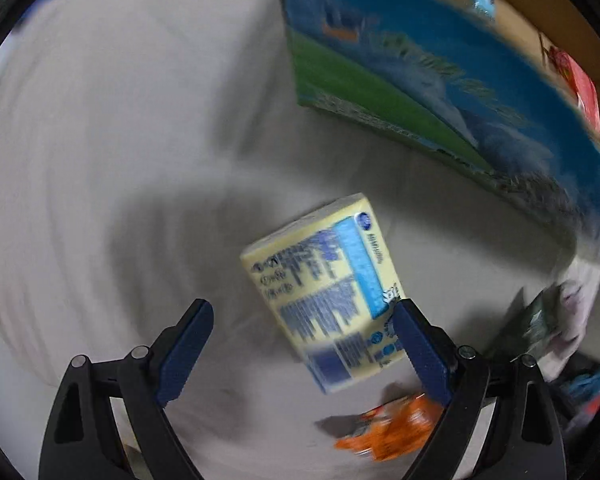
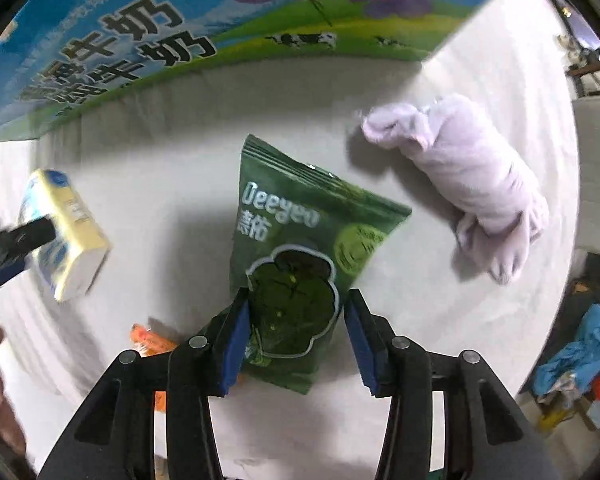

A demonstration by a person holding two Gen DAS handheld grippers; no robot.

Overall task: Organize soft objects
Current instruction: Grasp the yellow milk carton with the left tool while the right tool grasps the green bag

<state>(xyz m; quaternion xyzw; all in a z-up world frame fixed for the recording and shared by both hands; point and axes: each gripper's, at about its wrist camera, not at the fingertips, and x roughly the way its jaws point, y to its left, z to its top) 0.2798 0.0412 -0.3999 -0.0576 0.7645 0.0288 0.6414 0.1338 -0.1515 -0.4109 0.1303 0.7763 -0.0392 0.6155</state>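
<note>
A yellow tissue pack (image 1: 332,292) with blue print lies on the white cloth; it also shows in the right wrist view (image 2: 66,236). My left gripper (image 1: 302,320) is open, its right finger (image 1: 416,352) touching the pack's edge, the left finger well apart from it. A green Deeyeo snack bag (image 2: 296,248) lies on the cloth between the fingers of my right gripper (image 2: 296,312), which is open around the bag's lower end. A rolled lilac towel (image 2: 472,176) lies to the right of the bag.
A large blue and green milk carton box (image 1: 440,80) stands at the back, also in the right wrist view (image 2: 172,28). An orange packet (image 1: 388,428) lies near the front, also seen beside my right gripper (image 2: 148,340). Coloured clutter (image 2: 580,356) sits beyond the table's right edge.
</note>
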